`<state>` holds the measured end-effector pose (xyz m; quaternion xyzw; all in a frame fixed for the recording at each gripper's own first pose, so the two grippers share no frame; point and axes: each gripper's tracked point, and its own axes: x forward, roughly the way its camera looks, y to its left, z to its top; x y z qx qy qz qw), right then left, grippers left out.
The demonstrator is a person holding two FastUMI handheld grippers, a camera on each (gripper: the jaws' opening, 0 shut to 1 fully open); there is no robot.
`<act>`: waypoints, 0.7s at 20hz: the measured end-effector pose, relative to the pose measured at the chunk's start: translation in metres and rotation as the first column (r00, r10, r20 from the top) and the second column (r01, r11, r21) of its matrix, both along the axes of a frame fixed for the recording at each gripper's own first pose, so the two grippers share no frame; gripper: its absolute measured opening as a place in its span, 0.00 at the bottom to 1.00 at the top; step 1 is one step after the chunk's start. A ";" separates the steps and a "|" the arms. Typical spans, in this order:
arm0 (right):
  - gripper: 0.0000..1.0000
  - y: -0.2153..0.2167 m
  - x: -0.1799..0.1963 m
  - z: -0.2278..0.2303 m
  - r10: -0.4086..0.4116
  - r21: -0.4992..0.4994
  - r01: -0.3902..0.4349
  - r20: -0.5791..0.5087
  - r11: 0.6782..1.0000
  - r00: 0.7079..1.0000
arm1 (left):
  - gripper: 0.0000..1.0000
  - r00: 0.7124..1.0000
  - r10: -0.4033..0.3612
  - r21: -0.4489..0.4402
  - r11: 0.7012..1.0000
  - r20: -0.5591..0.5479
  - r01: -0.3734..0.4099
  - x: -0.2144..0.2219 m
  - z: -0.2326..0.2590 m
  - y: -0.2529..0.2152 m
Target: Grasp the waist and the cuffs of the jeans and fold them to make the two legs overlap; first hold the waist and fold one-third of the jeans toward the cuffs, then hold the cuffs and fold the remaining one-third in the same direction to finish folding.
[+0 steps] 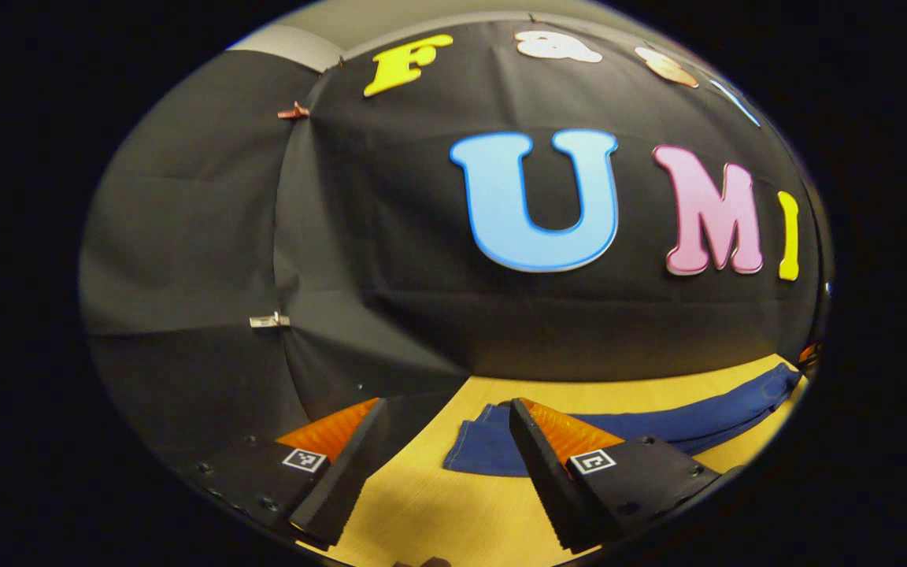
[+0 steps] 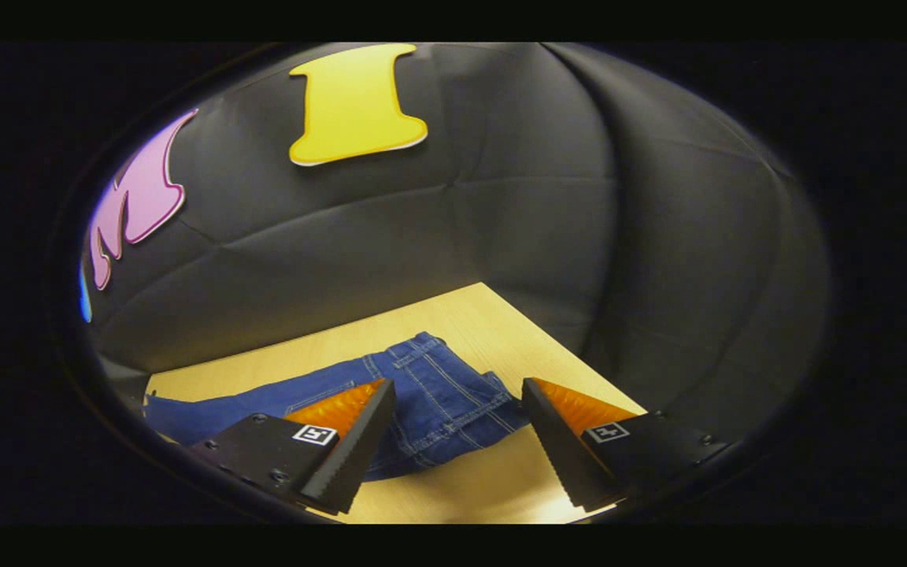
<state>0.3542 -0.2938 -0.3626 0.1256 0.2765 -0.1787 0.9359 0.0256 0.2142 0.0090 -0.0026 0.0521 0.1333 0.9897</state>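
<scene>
Soft, heavyish denim jeans (image 2: 430, 394) lie flat on the worktop (image 1: 438, 504); both claws (image 1: 446, 441) (image 2: 457, 429) are held apart above them, best clamped at waistband and cuffs.

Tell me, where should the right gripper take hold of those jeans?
At the waist: the jeans lie flat on the table with the waistband end nearest the open right gripper, so coming straight down over that thick edge looks best.

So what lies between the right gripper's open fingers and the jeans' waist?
Nothing: in the right gripper view, the right gripper hangs open before the jeans' waist, with bare wooden table showing between its fingers below the denim.
</scene>
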 end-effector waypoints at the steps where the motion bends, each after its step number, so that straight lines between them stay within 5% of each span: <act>1: 0.98 -0.004 -0.005 -0.007 -0.025 0.003 0.025 -0.004 1.000 1.000 | 0.96 1.000 -0.004 -0.018 1.000 0.016 0.004 -0.014 0.007 -0.010; 5: 0.98 -0.015 -0.011 -0.030 -0.083 0.003 0.083 -0.008 0.997 0.997 | 0.96 0.996 -0.025 -0.182 0.983 0.084 0.040 -0.038 0.014 -0.062; 10: 0.98 -0.016 -0.006 -0.049 -0.133 0.071 0.135 -0.023 0.988 0.991 | 0.96 0.994 -0.107 -0.235 0.966 0.004 0.105 -0.034 -0.023 -0.098; 12: 0.91 -0.019 -0.003 -0.055 -0.138 0.045 0.139 -0.016 0.989 0.990 | 0.96 0.990 -0.139 -0.287 0.949 -0.014 0.129 -0.030 -0.034 -0.109; 13: 0.98 -0.018 -0.002 -0.050 -0.130 0.026 0.130 -0.006 0.991 0.992 | 0.97 0.990 -0.142 -0.296 0.946 -0.017 0.131 -0.030 -0.039 -0.112; 14: 0.91 -0.018 -0.002 -0.052 -0.122 0.015 0.122 -0.013 0.992 0.992 | 0.97 0.990 -0.142 -0.298 0.946 -0.026 0.128 -0.028 -0.043 -0.113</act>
